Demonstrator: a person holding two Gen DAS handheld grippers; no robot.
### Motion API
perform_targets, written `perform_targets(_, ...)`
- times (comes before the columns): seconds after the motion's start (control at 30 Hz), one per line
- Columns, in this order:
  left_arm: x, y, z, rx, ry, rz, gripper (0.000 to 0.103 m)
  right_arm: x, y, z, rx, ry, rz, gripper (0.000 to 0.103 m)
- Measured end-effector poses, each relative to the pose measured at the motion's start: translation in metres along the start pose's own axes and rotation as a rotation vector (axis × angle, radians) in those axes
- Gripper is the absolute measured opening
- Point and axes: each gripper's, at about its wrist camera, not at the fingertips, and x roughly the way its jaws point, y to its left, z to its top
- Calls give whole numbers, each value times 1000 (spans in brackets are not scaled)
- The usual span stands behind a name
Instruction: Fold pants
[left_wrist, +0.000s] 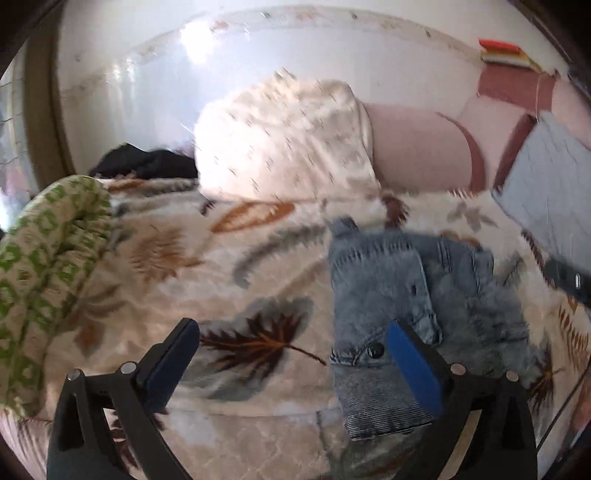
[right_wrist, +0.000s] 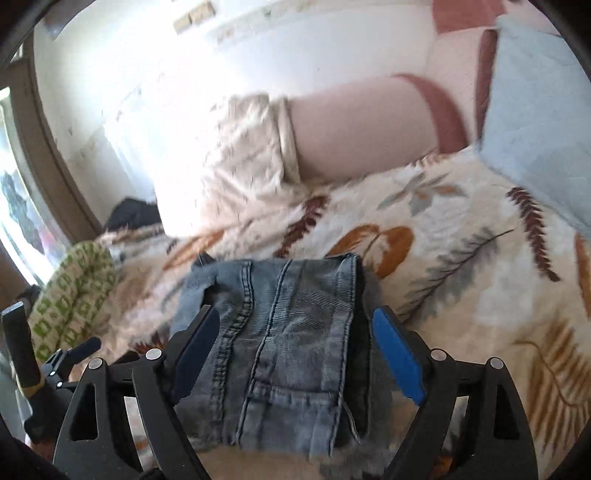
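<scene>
Pants (right_wrist: 280, 343) folded on blanket (right_wrist: 461, 258), long axis ahead (we judge); right gripper (right_wrist: 299, 347) nearer, straddling; both 2 wide open, empty, left gripper (left_wrist: 291, 354) alongside

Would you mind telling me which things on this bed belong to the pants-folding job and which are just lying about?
Part of the job:
- folded jeans
- left gripper, open
- right gripper, open, fingers either side of the jeans

Just lying about:
- leaf-print blanket
- green patterned cloth
- cream pillow
- pink bolster
- dark garment
</scene>
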Motion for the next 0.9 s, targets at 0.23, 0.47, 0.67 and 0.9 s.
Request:
perform_targets(0.23,-50,-3,-1,23,-171,42,103,-29,8,-10,16,-52,2,86)
perform_targets(0.47,-64,-1,-5,39,-287,83,103,-38,6,-13,51,-84,-14,88)
perform_targets(0.67,-53,1,-1,23,-267,76,103,-26,10,-14,21,-70,-40,88)
perform_targets(0.9,-31,3,1,22,-232,91,103,-6,3,-6,18,-61,-72,88)
